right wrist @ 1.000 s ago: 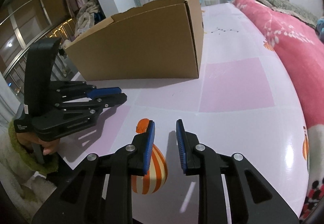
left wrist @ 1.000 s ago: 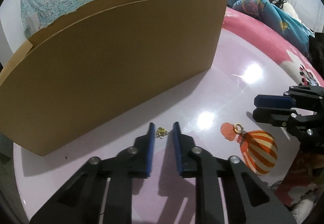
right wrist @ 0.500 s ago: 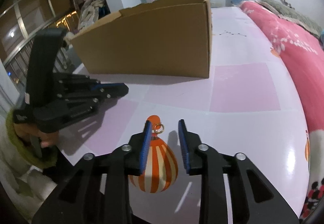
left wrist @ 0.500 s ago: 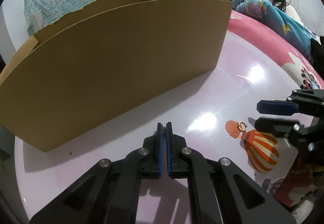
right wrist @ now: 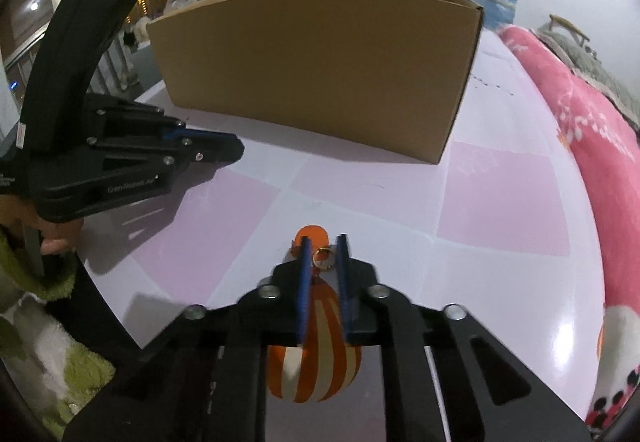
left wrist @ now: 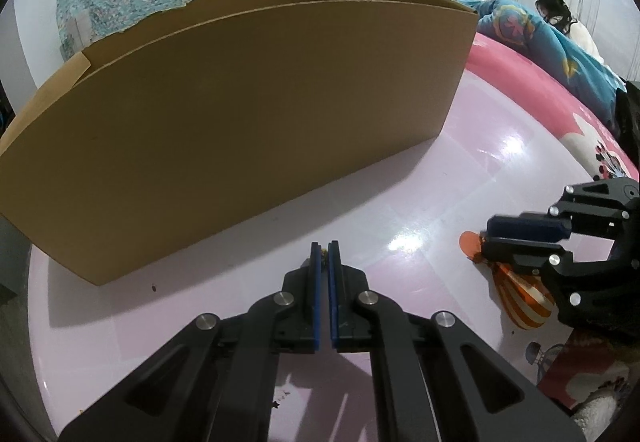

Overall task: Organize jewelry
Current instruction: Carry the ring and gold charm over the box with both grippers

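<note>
My left gripper (left wrist: 325, 254) is shut on a small gold jewelry piece (left wrist: 325, 251), of which only a speck shows at the fingertips. It rests low on the glossy pink table (left wrist: 400, 202), just in front of the cardboard box (left wrist: 240, 122). My right gripper (right wrist: 323, 247) is closing around a small gold ring (right wrist: 323, 257) that lies on the table. The ring sits between the blue pads, next to the right one, with a sliver of gap on the left. From the left wrist view the right gripper (left wrist: 490, 240) hides the ring.
The tall open cardboard box (right wrist: 320, 74) stands behind both grippers. An orange striped balloon print (right wrist: 316, 362) lies under the right gripper. A pink blanket (right wrist: 592, 146) borders the table on the right. A person (left wrist: 556, 10) lies at the far back. The left gripper (right wrist: 236, 148) is held by a hand (right wrist: 52, 246).
The left jaws closed on the gold piece and have stayed there. The right gripper slid over the balloon print to the ring, rolled a little, and its jaws narrowed around it.
</note>
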`<state>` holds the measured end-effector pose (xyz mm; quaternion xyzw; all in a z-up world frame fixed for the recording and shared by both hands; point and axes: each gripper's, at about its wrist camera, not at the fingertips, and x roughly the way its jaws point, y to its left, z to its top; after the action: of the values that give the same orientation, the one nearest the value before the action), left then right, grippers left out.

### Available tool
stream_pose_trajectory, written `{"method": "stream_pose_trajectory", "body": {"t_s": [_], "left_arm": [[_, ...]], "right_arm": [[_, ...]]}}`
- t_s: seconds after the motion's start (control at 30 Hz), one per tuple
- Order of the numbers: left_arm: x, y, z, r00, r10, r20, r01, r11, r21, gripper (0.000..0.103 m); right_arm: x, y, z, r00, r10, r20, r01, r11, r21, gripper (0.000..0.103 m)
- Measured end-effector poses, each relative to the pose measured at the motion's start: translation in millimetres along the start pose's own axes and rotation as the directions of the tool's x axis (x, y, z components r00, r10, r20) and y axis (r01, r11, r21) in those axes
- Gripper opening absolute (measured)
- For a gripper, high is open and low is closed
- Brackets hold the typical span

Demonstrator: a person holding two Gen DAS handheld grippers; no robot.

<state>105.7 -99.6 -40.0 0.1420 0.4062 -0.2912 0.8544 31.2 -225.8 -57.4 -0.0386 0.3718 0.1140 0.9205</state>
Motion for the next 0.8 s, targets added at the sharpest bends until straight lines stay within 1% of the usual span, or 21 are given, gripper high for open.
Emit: {"method": "stream_pose_trajectory", "body": {"t_s": [0.3,0.43,0.5,0.6,0.63,0.7,0.8], "left_arm": [[-8,10,-3,1.0,-0.002,0.015,0.002,1.0,-0.005,0.003],[-22,12,-4,0.999,-0.005,0.037,0.005,1.0,-0.009,0.003],[-32,12,-2,0.999,-0.006,0.053,0.007,1.0,-0.01,0.003],[-57,16,4,0.994,-0.035,0.105,0.039,0.999,-0.033,0.003],[-69,17,9,0.99,-0.043,0.133,0.048,0.998,-0.035,0.003],[-92,21,20,0.979,-0.054,0.197,0.061,0.998,-0.034,0.003],[-113,28,38,0.963,-0.055,0.264,0.066,0.997,-0.032,0.003]], "right_arm": [[-3,-1,-2,1.0,0.018,0.013,-0.018,1.0,0.011,0.009],[-13,-1,-2,0.999,0.014,0.038,-0.015,1.0,0.017,0.009],[-25,-2,2,0.998,0.018,0.068,-0.02,0.999,0.028,0.009],[-45,-6,11,0.991,0.035,0.127,-0.041,0.998,0.042,0.009],[-52,-7,16,0.988,0.037,0.153,-0.044,0.998,0.044,0.009],[-68,-10,31,0.975,0.049,0.219,-0.059,0.997,0.041,0.009],[-83,-19,59,0.952,0.076,0.295,-0.091,0.995,0.036,0.009]]}}
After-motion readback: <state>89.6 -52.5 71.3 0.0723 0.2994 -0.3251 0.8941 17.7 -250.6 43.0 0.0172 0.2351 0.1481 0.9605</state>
